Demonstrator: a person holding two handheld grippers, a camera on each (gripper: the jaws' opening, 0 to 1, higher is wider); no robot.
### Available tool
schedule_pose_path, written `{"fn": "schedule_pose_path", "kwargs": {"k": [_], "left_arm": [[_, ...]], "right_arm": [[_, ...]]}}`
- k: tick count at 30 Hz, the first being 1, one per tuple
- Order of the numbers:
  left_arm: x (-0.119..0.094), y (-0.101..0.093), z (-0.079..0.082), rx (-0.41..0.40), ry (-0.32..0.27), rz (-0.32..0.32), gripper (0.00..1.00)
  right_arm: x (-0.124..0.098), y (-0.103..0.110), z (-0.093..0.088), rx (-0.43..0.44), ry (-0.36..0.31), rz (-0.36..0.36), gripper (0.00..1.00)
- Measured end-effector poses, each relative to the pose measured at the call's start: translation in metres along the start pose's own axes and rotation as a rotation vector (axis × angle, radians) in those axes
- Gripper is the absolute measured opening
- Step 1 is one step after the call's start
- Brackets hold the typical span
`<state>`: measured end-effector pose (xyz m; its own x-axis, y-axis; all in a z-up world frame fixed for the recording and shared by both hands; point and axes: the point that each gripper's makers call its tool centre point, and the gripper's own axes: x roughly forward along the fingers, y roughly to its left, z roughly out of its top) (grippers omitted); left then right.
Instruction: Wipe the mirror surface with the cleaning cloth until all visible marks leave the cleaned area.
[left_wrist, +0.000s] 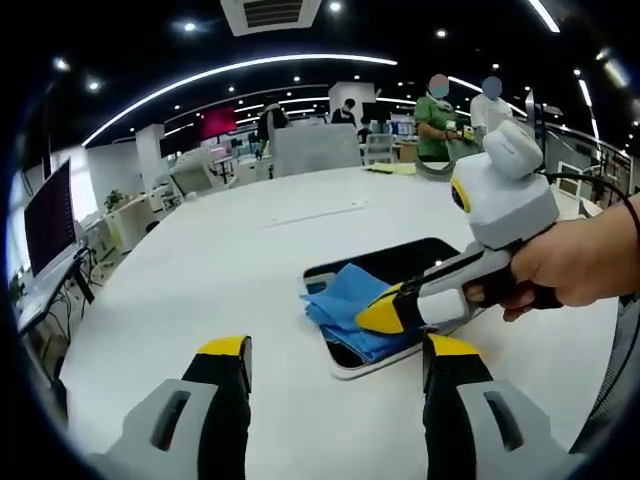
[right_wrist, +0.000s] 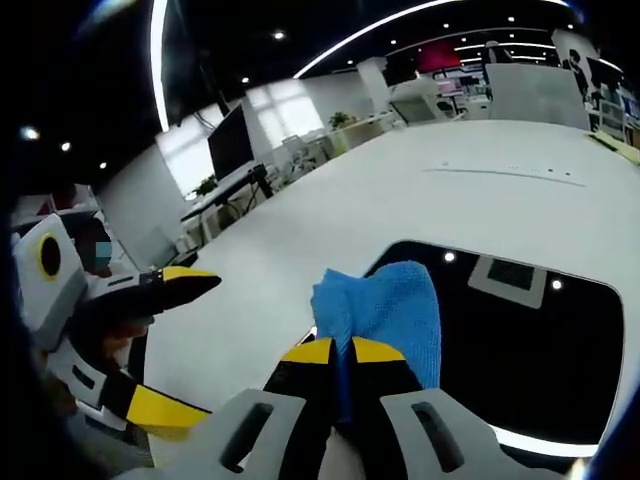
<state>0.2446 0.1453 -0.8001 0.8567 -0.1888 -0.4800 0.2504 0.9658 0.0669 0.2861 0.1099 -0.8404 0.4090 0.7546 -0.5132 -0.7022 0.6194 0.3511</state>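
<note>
In the left gripper view, the left tool (left_wrist: 335, 365) is seen with its jaws standing well apart and nothing held between them, poised over the white worktop (left_wrist: 230, 260) just short of the mirror (left_wrist: 400, 265). The mirror lies flat on the worktop, and a blue cleaning cloth (left_wrist: 345, 305) is bunched on its near end. The right tool (left_wrist: 385, 312), held in a hand (left_wrist: 575, 265), is brought in from the side with its yellow tips down on the cloth. In the right gripper view, the right tool (right_wrist: 345, 352) is shown with its jaws drawn together and clamped on a fold of the cloth (right_wrist: 385, 315), which rests on the near corner of the mirror (right_wrist: 530, 345); ceiling lights are reflected in the dark glass. The left tool (right_wrist: 170, 290) is seen beside the mirror, off its edge. The wiping step is judged to be in hand. Marks cannot be made out on the glass. The next move is judged to call for the cloth to be pressed flat and swept across the remaining surface.
</note>
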Motion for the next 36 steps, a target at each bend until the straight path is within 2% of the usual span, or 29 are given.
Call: {"fn": "schedule_pose_path", "kwargs": {"k": [18,26,31,36], "left_arm": [[-0.0067,-0.0061,0.0028,0.006,0.0,-0.009,0.69],[-0.0073,-0.0061,0.0033,0.007,0.0,-0.011,0.69],[-0.0072,-0.0064,0.0036,0.005,-0.001,-0.014,0.69],[-0.0073,-0.0062,0.0036,0.006,-0.001,-0.013,0.68]], "right_arm": [[-0.001,0.0027,-0.0019,-0.045,0.0,-0.003,0.01],[-0.0027,0.0048,-0.001,-0.068,0.008,0.013,0.05],[-0.0044,0.0062,-0.0041,-0.178,0.033,0.01,0.08],[-0.0031,0.0079,-0.0057,-0.225,0.036,0.018,0.1]]}}
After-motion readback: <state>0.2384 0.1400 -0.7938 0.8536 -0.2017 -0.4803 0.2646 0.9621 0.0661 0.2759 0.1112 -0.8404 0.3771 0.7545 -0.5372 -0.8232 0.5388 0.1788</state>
